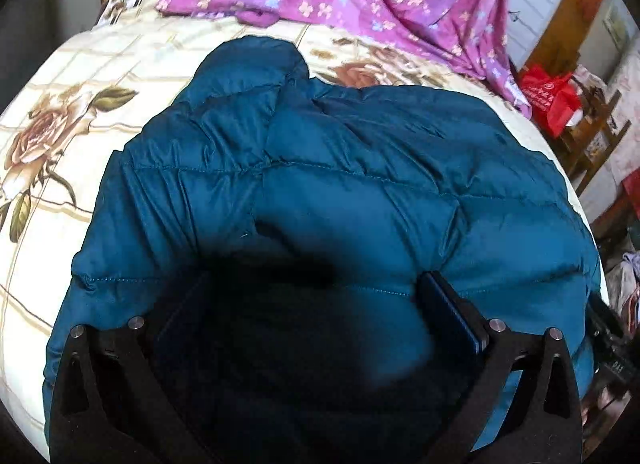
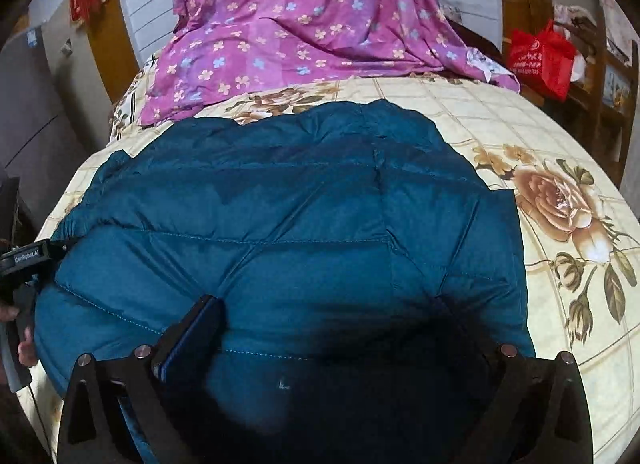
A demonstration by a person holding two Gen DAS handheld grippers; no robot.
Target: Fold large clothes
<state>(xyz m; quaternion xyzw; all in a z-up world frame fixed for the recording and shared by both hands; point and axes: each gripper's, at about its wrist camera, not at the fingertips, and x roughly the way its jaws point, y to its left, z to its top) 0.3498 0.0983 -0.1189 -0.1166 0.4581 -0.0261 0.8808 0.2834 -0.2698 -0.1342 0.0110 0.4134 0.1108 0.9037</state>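
Teal quilted puffer jacket [image 1: 340,184] lay spread on the cream bedsheet printed w/ brown roses and a grid [image 1: 60,112], taking up the near half of the bed, puffy and bunched toward the far end, not yet a neat packet. Left gripper [image 1: 316,300] sat low over the near edge of the jacket, jaws spread wide, nothing between them; fabric under it in deep shadow. Right gripper [image 2: 332,324] likewise wide apart, poised over the jacket's near edge, no cloth pinched; can't tell if pads touched the fabric. Judged: mid-fold, btwn grasps, both tools lined up to take the near hem or pat it flat. Next move prob. calls for closing on the hem at two spread points and carrying it toward the far end evenly, as slick padded shell looks likely to slip and spring back. Purple floral sheet [image 2: 300,24] draped at the bed's far end, apart from the jacket. Writing: right-wrist view showed the other gripper's body at left edge marked "GenRobot.AI" [image 2: 26,256], approx. reading; red plastic bag [image 2: 542,60] on the wooden shelf bore white print, too small to read.
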